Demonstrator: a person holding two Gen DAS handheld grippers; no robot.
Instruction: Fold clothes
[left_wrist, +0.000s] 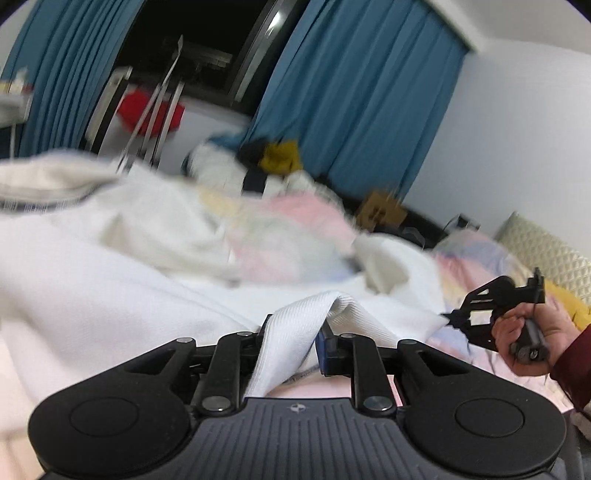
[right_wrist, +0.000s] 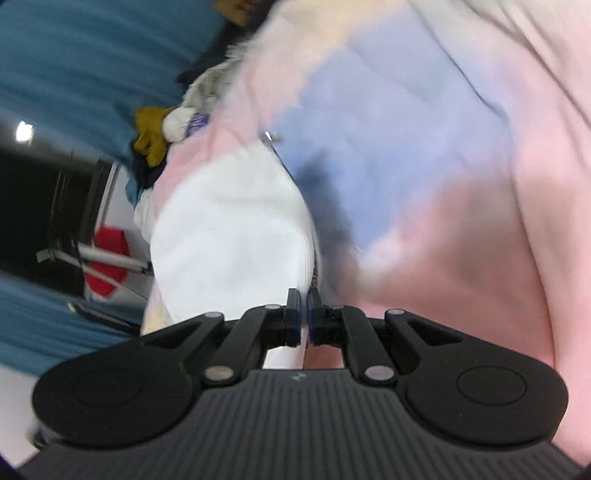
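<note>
A white knit garment (left_wrist: 110, 280) lies spread over the bed in the left wrist view. My left gripper (left_wrist: 293, 332) is shut on a ribbed white edge of it, the cloth bunched between the fingers. Off to the right, a hand in a dark red sleeve (left_wrist: 576, 365) holds my right gripper (left_wrist: 448, 317), whose tip pinches a corner of the same cloth. In the right wrist view that gripper (right_wrist: 303, 314) is shut on the white garment (right_wrist: 229, 236), which hangs to the left above the pink and blue bedding (right_wrist: 424, 166).
A pile of other clothes (left_wrist: 258, 166), white, yellow and dark, lies further back on the bed. Blue curtains (left_wrist: 362, 96) flank a dark window. A red object (left_wrist: 147, 110) and a metal rack (left_wrist: 155, 99) stand at the back left. A quilted headboard (left_wrist: 554, 251) is on the right.
</note>
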